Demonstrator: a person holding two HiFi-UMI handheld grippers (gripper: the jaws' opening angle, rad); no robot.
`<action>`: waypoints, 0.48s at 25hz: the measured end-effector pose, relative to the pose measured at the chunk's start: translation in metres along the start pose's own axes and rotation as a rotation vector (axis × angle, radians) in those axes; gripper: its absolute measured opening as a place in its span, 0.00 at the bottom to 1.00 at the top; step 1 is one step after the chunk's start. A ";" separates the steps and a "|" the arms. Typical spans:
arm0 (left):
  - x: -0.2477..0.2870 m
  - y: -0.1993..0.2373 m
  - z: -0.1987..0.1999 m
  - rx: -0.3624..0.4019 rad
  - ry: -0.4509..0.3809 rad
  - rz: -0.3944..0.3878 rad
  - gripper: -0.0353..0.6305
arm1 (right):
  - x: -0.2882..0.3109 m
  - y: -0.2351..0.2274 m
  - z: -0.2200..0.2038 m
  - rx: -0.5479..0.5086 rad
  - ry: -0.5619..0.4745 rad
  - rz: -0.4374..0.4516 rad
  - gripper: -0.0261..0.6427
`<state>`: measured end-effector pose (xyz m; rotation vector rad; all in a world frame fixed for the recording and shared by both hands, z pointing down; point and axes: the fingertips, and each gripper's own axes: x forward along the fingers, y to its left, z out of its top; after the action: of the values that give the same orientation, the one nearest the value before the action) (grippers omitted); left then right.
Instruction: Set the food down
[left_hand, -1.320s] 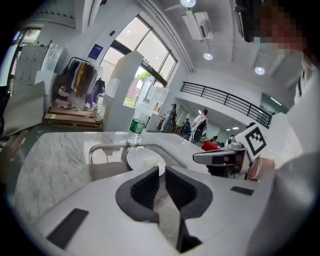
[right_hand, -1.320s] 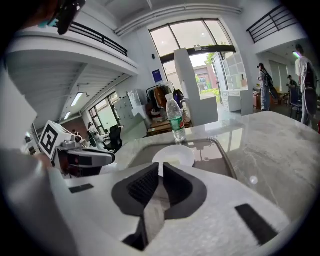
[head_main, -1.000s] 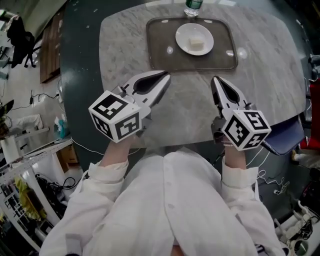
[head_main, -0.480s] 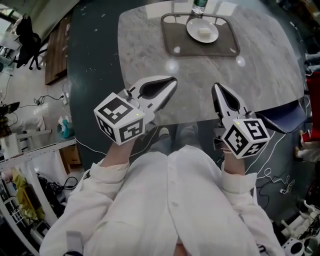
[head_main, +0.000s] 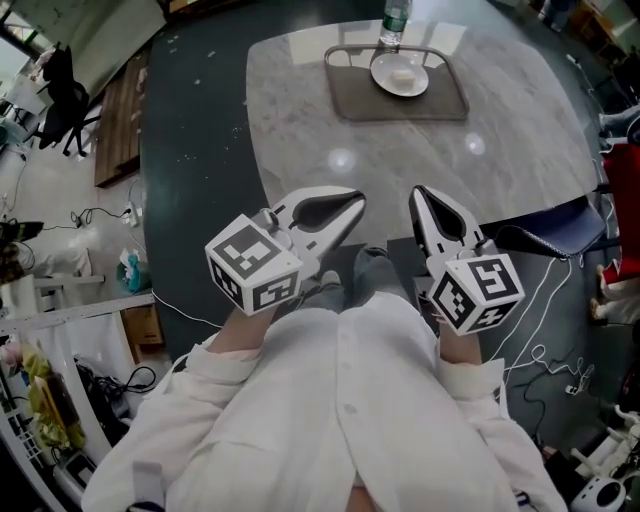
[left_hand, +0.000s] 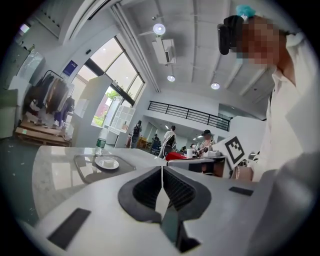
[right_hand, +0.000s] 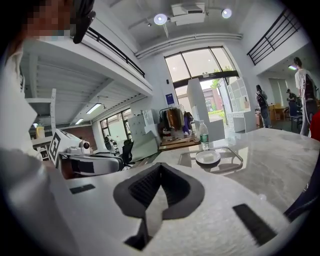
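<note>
In the head view, the left gripper (head_main: 356, 201) and the right gripper (head_main: 417, 193) are held side by side in front of the person's white shirt (head_main: 340, 420). Each gripper's fingers are pressed together on nothing. Their tips sit over the near edge of the pale grey-veined marble table (head_main: 520, 130). Well beyond both sets of fingertips, at the far side of the table, lies a grey rectangular tray (head_main: 345, 95). On the tray is a white round plate (head_main: 385, 78) carrying a small pale block of food (head_main: 404, 73). A clear plastic bottle with a green label (head_main: 394, 20) stands just behind the plate.

In the left gripper view, the ridged black pads (left_hand: 150, 187) meet along a thin seam, with nothing between them. The tray (left_hand: 82, 167), the plate (left_hand: 107, 163) and the bottle (left_hand: 100, 145) lie far ahead and to the left of the tips. The right gripper's marker cube (left_hand: 234, 149) shows off to the right.

In the right gripper view, the jaws are likewise together and empty. The plate (right_hand: 207, 158), with the food (right_hand: 208, 155) on it, rests on the tray (right_hand: 236, 159) well ahead and slightly right of the fingertips. The bottle (right_hand: 203, 136) stands behind them. The left gripper (right_hand: 92, 163) is level with the fingers on the left.
</note>
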<state>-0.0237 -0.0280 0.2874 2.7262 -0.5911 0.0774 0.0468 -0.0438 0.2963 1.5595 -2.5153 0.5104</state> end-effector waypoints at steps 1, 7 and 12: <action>0.000 -0.003 -0.002 0.000 0.003 -0.002 0.09 | -0.001 0.003 0.000 -0.003 -0.001 0.004 0.04; 0.005 -0.010 -0.010 -0.035 0.016 0.020 0.09 | -0.006 0.007 -0.001 -0.016 0.012 0.028 0.04; 0.011 -0.013 -0.011 -0.077 0.011 0.036 0.09 | -0.011 0.006 -0.003 -0.011 0.026 0.043 0.04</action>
<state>-0.0083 -0.0168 0.2951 2.6396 -0.6275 0.0769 0.0465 -0.0313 0.2943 1.4882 -2.5326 0.5178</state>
